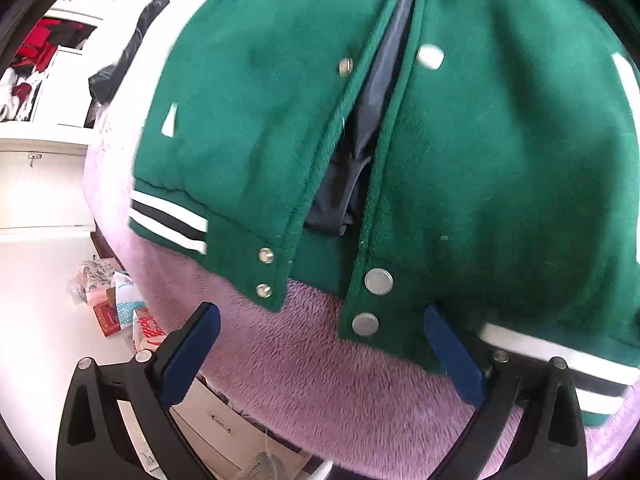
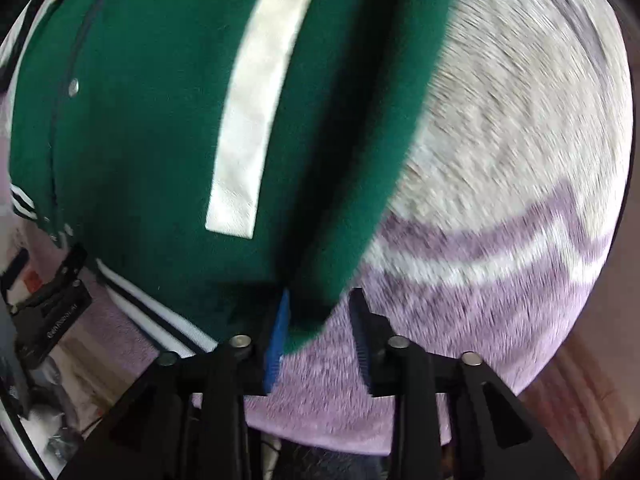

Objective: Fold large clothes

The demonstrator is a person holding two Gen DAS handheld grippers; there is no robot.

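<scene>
On a fuzzy lilac blanket [image 1: 304, 364] a green varsity jacket [image 1: 248, 128] lies front up, its placket parted to show dark lining [image 1: 360, 152] (snap buttons [image 1: 378, 281] unfastened); striped hem ribbing [image 1: 168, 220] faces the left gripper [image 1: 320, 344], whose blue-padded jaws stand wide apart and hold nothing, the right pad just touching the hem; small cartons [image 1: 120, 312] sit on the floor beside. In the right wrist view, the right gripper [image 2: 320, 328] is partly open, with a green sleeve edge [image 2: 340, 240] lying between its pads, not visibly clamped; a white stripe [image 2: 252, 112] runs along the jacket.
</scene>
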